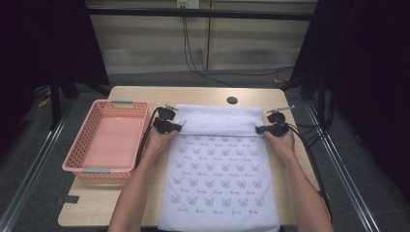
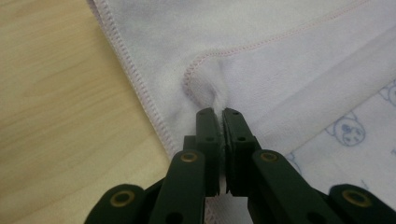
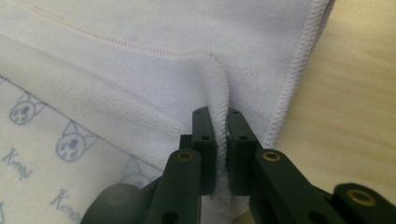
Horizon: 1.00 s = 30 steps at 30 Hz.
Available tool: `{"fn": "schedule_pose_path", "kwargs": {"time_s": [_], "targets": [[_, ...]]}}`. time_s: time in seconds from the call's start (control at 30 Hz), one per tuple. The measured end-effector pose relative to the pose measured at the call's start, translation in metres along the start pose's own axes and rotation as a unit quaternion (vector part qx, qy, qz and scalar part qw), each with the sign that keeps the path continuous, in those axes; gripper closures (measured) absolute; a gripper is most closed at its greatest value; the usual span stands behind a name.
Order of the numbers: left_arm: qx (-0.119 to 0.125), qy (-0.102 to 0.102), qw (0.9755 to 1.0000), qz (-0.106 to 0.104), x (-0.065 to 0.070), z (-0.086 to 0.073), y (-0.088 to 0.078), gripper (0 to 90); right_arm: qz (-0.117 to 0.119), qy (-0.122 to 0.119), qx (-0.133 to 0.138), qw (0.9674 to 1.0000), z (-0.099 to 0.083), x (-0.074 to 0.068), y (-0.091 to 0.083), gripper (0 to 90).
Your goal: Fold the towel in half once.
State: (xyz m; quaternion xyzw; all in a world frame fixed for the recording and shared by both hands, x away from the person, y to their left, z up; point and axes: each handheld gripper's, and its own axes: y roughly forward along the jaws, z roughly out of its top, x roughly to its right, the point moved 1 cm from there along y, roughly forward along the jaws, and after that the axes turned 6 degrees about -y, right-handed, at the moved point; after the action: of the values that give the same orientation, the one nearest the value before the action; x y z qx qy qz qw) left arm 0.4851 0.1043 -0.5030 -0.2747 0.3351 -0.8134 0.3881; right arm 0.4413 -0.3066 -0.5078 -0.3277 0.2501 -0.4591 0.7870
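A white towel (image 1: 220,176) printed with small blue cat faces lies lengthwise on the wooden table (image 1: 145,94). Its far end is folded back toward me, plain side up. My left gripper (image 1: 175,127) pinches the folded edge at the towel's left corner, and my right gripper (image 1: 261,129) pinches it at the right corner. In the left gripper view the left gripper (image 2: 218,112) is shut on a bunched hem of the towel (image 2: 261,65). The right gripper (image 3: 219,112), seen in the right gripper view, squeezes a fold of the towel (image 3: 140,79) between its jaws.
A pink plastic basket (image 1: 87,129) stands on the table's left side, close to my left forearm. A round cable hole (image 1: 232,100) sits near the table's far edge. Black cables trail from both grippers. Bare wood borders the towel on each side.
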Motion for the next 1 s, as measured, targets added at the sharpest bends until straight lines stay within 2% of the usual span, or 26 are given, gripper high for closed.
{"fn": "schedule_pose_path", "kwargs": {"time_s": [0.1,0.13,0.2,0.23,0.27,0.33,0.43,0.47,0.53,0.57,0.6,0.63,0.67,0.7,0.73,0.77,0.87,1.0], "targets": [[0.002,-0.007,1.0000,-0.002,-0.006,0.003,0.002,86.5,-0.006,0.009,0.004,0.9999,0.007,0.002,0.007,84.0],[0.010,-0.019,0.9998,0.001,-0.005,0.003,0.003,86.5,-0.011,0.007,0.005,0.9999,0.009,0.002,0.009,84.1],[0.001,0.012,0.9996,0.024,0.000,0.003,0.002,86.5,-0.024,0.005,0.007,0.9997,0.012,0.000,0.012,84.4],[0.003,0.012,0.9996,0.027,0.002,0.003,0.003,86.6,-0.029,0.005,0.011,0.9995,0.012,-0.002,0.013,84.5],[0.003,0.006,0.9997,0.024,0.000,0.003,0.002,86.6,-0.031,0.005,0.016,0.9994,0.011,-0.003,0.013,84.5],[0.004,-0.014,0.9999,0.003,-0.005,0.002,0.000,86.5,-0.025,0.010,0.021,0.9994,0.009,-0.001,0.012,84.5],[0.017,-0.012,0.9997,-0.010,-0.003,0.002,-0.008,86.5,-0.017,0.013,0.031,0.9993,0.009,-0.002,0.007,84.6],[0.025,-0.013,0.9994,-0.020,0.000,0.004,-0.013,86.5,-0.013,0.009,0.037,0.9992,0.011,-0.002,0.004,84.7],[0.049,-0.020,0.9982,-0.029,0.004,0.009,-0.026,86.5,-0.004,0.009,0.053,0.9986,0.015,0.001,-0.007,84.6],[0.056,-0.015,0.9975,-0.041,0.006,0.013,-0.034,86.5,0.001,0.014,0.065,0.9978,0.018,0.002,-0.014,84.5],[0.061,-0.020,0.9970,-0.043,0.007,0.014,-0.039,86.5,0.005,0.016,0.083,0.9964,0.021,0.003,-0.024,84.5],[0.064,-0.033,0.9960,-0.053,0.008,0.016,-0.047,86.5,0.012,0.017,0.095,0.9953,0.023,0.004,-0.030,84.6],[0.075,-0.042,0.9938,-0.070,0.010,0.017,-0.055,86.5,0.022,0.023,0.112,0.9932,0.025,0.004,-0.039,84.7],[0.087,-0.031,0.9933,-0.070,0.013,0.017,-0.063,86.5,0.024,0.025,0.124,0.9916,0.026,0.003,-0.047,84.7],[0.088,-0.016,0.9940,-0.063,0.016,0.018,-0.071,86.5,0.028,0.022,0.133,0.9905,0.027,0.002,-0.056,84.7],[0.091,-0.008,0.9936,-0.065,0.017,0.019,-0.079,86.5,0.032,0.018,0.139,0.9896,0.028,0.001,-0.064,84.8],[0.121,-0.005,0.9893,-0.081,0.020,0.019,-0.103,86.4,0.039,0.000,0.152,0.9875,0.029,-0.005,-0.086,84.7],[0.137,0.020,0.9866,-0.086,0.029,0.016,-0.130,86.4,0.057,-0.022,0.165,0.9843,0.030,-0.017,-0.115,84.7]]}}
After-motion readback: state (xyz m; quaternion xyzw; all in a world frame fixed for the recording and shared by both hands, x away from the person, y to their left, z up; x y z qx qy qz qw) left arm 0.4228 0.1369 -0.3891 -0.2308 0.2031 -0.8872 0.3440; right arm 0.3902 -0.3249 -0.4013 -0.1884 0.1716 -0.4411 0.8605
